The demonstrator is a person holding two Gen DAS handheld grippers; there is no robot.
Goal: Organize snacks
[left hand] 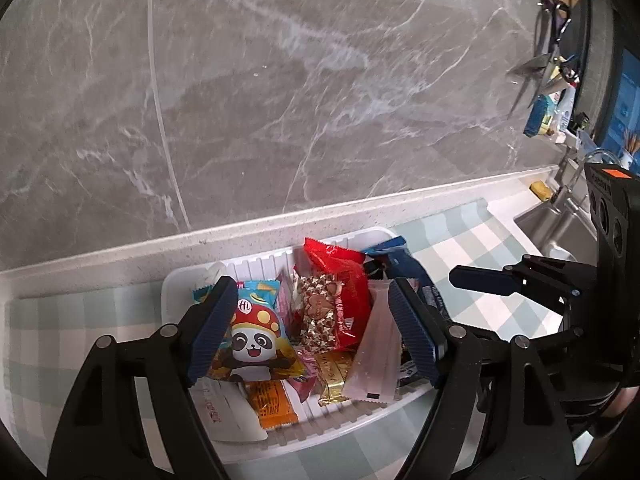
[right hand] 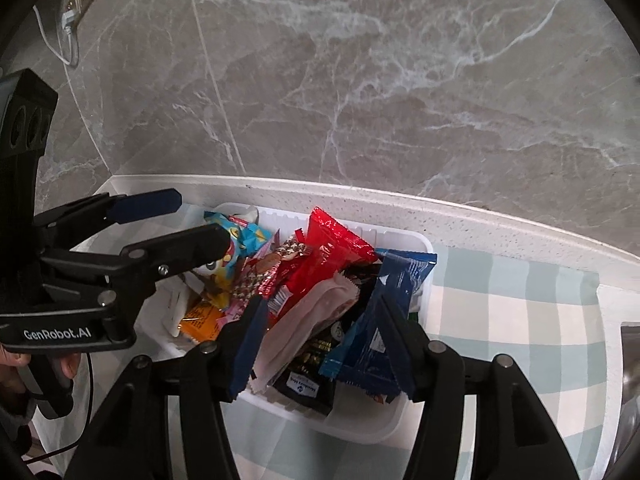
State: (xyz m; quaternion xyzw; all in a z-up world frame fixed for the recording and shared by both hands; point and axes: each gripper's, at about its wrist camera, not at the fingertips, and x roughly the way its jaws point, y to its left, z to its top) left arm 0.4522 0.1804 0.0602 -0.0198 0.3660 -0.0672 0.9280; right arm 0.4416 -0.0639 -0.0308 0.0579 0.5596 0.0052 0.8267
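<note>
The left gripper (left hand: 312,328) is hanging wide, holding nothing, over the white tray (left hand: 176,280) on the checked table (left hand: 460,236); the panda packet (left hand: 256,340) and red bag (left hand: 344,284) are lying inside, light, crinkly and slippery, best pinched by a sealed edge; the right gripper (right hand: 320,344) is standing half-spread, empty, above the blue packet (right hand: 384,308); only the left view is showing the sink (left hand: 548,224).

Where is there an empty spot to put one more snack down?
The white tray is crowded, packets piled over each other. Bare room is on the checked cloth to the tray's right, between it and the sink. A narrower strip of cloth lies left of the tray in the left wrist view. Both the left gripper and right gripper hover open over the pile.
</note>
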